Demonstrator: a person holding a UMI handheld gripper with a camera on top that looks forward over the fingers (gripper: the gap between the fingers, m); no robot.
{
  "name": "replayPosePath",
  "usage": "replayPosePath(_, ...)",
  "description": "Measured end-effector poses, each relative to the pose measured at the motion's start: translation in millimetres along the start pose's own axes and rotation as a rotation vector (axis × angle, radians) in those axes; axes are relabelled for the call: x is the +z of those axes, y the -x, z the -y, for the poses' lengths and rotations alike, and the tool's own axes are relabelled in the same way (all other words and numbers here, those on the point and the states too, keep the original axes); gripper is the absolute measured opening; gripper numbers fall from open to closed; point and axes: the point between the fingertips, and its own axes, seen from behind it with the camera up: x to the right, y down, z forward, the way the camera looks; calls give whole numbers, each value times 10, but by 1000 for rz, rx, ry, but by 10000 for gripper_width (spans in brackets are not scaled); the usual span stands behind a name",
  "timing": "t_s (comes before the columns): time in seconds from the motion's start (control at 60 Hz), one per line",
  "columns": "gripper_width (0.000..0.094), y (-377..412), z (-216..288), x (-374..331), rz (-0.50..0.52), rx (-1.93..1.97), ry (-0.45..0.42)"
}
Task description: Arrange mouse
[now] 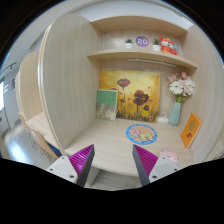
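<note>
Mouse: not in sight anywhere on this desk nook right now, so I cannot say where it is; it may sit below or behind what the camera catches.
Tongs (113, 165): held up and back from the worktop, fingers well apart, purple pads (83, 158) facing each other across an empty gap, nothing between them.
Worktop (100, 140): pale wood, stretching out ahead of the fingers, with a round colourful mat (142, 134) lying flat near its middle, just beyond the right finger.
Back wall: a large painting of flowers (137, 95) leans there, and a smaller picture (107, 103) stands in front of its left part.
Right side: a vase of white flowers (179, 95) stands upright, and an orange card (190, 130) leans beside it, nearer to the fingers.
Shelf (140, 52): up above, carrying a small round clock (142, 42) and a red-and-white box (167, 45), well apart from the tongs.
Progress: by my reading this is the very start; nothing is gripped, nothing looks placed.
Left to do: find the mouse, close on it, and set it down, the round mat being a likely spot, though that is a guess.
</note>
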Motion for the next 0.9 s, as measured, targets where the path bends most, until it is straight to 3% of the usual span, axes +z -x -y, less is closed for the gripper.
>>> replayPosePath(0.283,764,-646,-862,46,-87,42,130)
replayPosePath(0.533,763,-1719,-1590,-18,-238,99,246)
replayPosePath(0.7,761,-2321,-1808,143,-287,112,288)
replayPosePath(0.9,760,-2796,-1733,655,-284,87,287)
